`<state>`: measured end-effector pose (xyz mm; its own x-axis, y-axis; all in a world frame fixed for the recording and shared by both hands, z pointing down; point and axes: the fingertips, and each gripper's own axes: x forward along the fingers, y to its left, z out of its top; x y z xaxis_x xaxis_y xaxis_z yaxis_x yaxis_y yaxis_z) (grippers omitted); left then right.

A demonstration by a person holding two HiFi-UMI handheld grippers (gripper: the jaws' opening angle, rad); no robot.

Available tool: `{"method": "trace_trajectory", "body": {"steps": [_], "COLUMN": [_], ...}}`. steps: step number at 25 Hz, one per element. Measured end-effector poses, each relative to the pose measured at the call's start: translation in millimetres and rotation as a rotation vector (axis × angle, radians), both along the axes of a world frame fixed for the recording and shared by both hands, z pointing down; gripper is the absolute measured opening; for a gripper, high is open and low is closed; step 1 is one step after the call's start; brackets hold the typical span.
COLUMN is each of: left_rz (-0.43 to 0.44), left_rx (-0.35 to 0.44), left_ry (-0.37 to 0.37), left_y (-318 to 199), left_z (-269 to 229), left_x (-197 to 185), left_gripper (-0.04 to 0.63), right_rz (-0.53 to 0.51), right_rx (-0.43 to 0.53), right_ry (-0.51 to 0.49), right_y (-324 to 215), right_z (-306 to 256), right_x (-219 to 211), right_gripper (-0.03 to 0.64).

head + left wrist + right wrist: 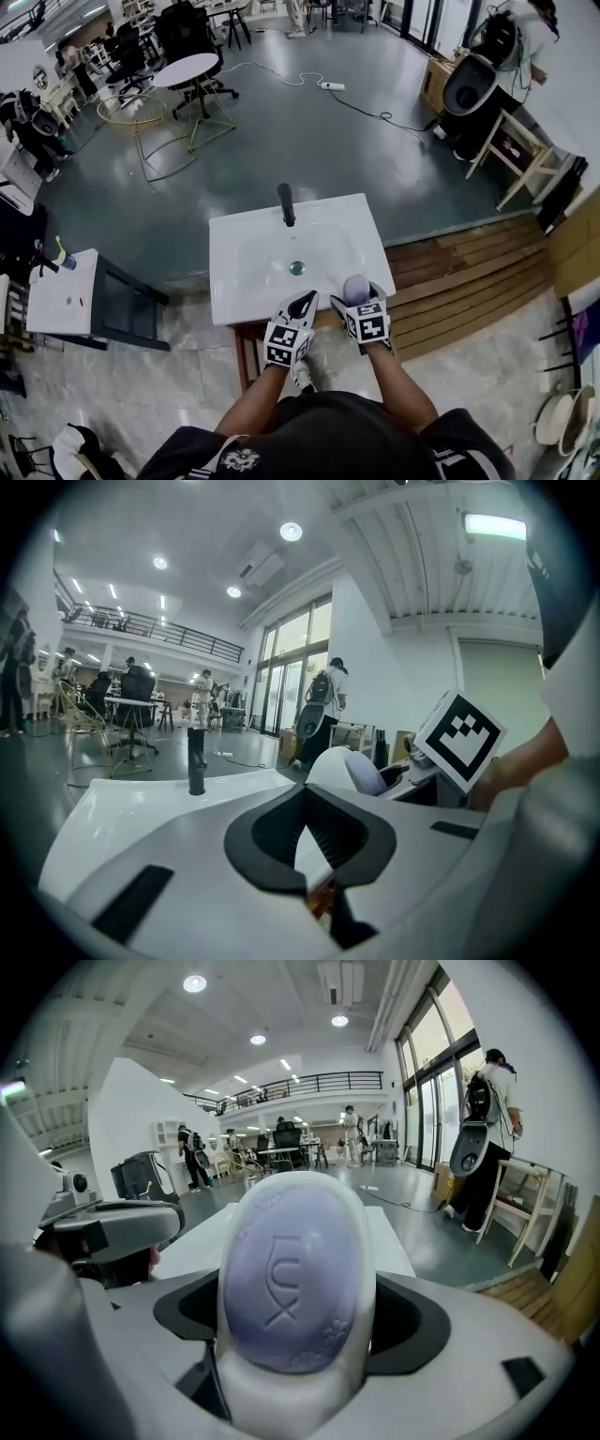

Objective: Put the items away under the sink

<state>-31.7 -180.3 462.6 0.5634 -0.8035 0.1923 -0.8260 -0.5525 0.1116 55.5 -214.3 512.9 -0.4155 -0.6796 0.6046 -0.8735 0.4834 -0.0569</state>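
Gripping a lilac LUX soap bar (291,1279), our right gripper (357,292) hung over the white sink's (244,246) near rim; our left gripper (306,799), just beside it, we logged closed, empty.

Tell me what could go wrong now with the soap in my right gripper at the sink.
1. The right gripper clamps the white soap dish, not the purple soap bar. The dish seems tipped on edge, so the bar may slide out.
2. It hovers at the front rim of the sink, so lowering it could knock the dish on that rim.
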Motion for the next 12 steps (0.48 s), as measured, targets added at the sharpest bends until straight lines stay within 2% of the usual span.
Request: {"method": "trace_trajectory", "body": {"steps": [6, 12], "left_rz": [-0.070, -0.147], "left_rx": [-0.009, -0.033], "left_ry": [0.003, 0.026], "left_y": [51.3, 109.5], "left_z": [4.0, 6.6], "left_x": [23.7, 31.6], "left_gripper": [0.000, 0.000], "right_rz": [-0.074, -0.116], "right_rx": [-0.001, 0.005], "right_ry": [0.003, -0.016], "right_y": [49.9, 100.5], "right_z": [0.7, -3.7], "right_x": [22.4, 35.3], "right_gripper": [0.472, 0.472]}}
